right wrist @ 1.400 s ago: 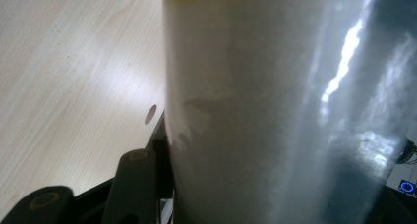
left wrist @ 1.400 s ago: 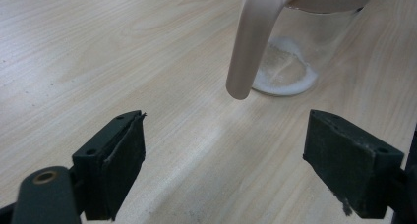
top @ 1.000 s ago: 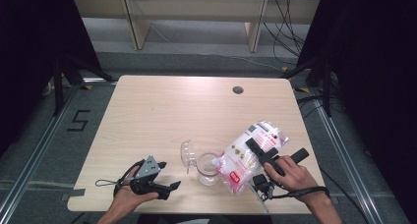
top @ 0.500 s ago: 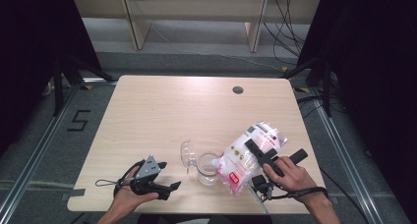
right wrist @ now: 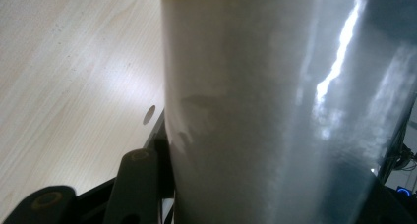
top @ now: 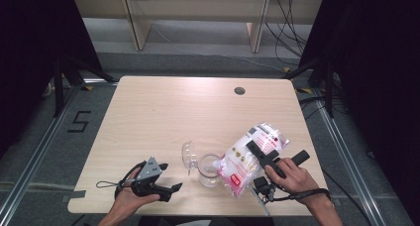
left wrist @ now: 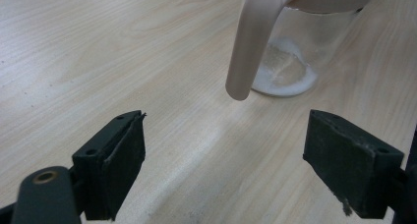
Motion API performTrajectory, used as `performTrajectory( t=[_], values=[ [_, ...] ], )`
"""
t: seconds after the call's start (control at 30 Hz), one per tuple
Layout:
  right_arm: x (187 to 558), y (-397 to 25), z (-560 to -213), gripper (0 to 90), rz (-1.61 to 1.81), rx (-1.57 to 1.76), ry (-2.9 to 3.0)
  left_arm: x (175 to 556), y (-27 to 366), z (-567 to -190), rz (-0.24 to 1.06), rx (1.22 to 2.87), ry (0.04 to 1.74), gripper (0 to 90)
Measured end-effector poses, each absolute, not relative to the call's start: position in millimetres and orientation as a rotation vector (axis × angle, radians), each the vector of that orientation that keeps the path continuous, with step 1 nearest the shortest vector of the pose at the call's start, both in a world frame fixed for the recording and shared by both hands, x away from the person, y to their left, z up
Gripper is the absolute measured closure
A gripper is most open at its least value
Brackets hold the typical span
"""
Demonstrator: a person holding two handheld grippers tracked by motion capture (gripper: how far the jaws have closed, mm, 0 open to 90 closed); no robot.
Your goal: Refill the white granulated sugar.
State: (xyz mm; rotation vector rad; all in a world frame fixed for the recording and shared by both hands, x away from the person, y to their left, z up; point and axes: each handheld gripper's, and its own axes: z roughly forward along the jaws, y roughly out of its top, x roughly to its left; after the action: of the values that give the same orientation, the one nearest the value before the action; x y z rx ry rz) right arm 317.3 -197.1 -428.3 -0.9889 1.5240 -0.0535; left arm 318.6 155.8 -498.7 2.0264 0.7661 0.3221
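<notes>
The bag [top: 250, 156] stays tilted over the jar [top: 209, 170], unmoved.

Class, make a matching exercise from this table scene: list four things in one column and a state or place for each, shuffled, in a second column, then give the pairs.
Things
1. left tool
2. right tool
3. clear glass jar with hinged lid
4. small dark round hole in the wooden table

States
A. tilted bag's mouth is over it
B. far side of the tabletop
C. jaws apart, holding nothing
D. clamped on the white plastic bag with red print

Pairs: 1-C, 2-D, 3-A, 4-B
</notes>
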Motion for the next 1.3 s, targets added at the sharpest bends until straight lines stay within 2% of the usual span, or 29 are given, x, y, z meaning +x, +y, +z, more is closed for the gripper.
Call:
performTrajectory(
  t=[0.03, 0.07, 0.4, 0.47, 0.57, 0.83, 0.9, 0.93, 0.97, 1.03, 1.3],
  values=[
    [311, -210, -439, 54.2, 0.001, -0.723, 1.609, 318, 156, -499, 0.322, 2.025, 0.768, 15.3],
    [317, -197, -428, 54.2, -0.055, -0.994, 1.520, 318, 156, -499, 0.322, 2.025, 0.767, 15.3],
    [317, -200, -430, 54.5, -0.034, -0.945, 1.533, 319, 157, -499, 0.326, 2.035, 0.763, 15.5],
    [318, -195, -426, 54.6, -0.066, -1.042, 1.508, 318, 156, -499, 0.327, 2.033, 0.765, 15.5],
    [316, -201, -430, 54.7, -0.032, -0.921, 1.547, 318, 156, -499, 0.327, 2.034, 0.764, 15.5],
    [317, -197, -428, 54.8, -0.043, -0.988, 1.525, 318, 156, -499, 0.325, 2.026, 0.767, 15.5],
    [315, -202, -432, 54.9, -0.023, -0.900, 1.556, 318, 156, -499, 0.325, 2.026, 0.767, 15.5],
    [317, -198, -428, 54.9, -0.043, -0.986, 1.526, 318, 156, -499, 0.325, 2.025, 0.768, 15.5],
    [314, -204, -434, 54.9, -0.006, -0.836, 1.579, 318, 156, -499, 0.325, 2.025, 0.768, 15.5],
    [313, -205, -435, 54.9, -0.001, -0.828, 1.575, 318, 156, -499, 0.325, 2.026, 0.768, 15.5],
    [317, -198, -428, 55.0, -0.037, -0.978, 1.529, 318, 157, -498, 0.329, 2.035, 0.766, 15.5]
  ],
)
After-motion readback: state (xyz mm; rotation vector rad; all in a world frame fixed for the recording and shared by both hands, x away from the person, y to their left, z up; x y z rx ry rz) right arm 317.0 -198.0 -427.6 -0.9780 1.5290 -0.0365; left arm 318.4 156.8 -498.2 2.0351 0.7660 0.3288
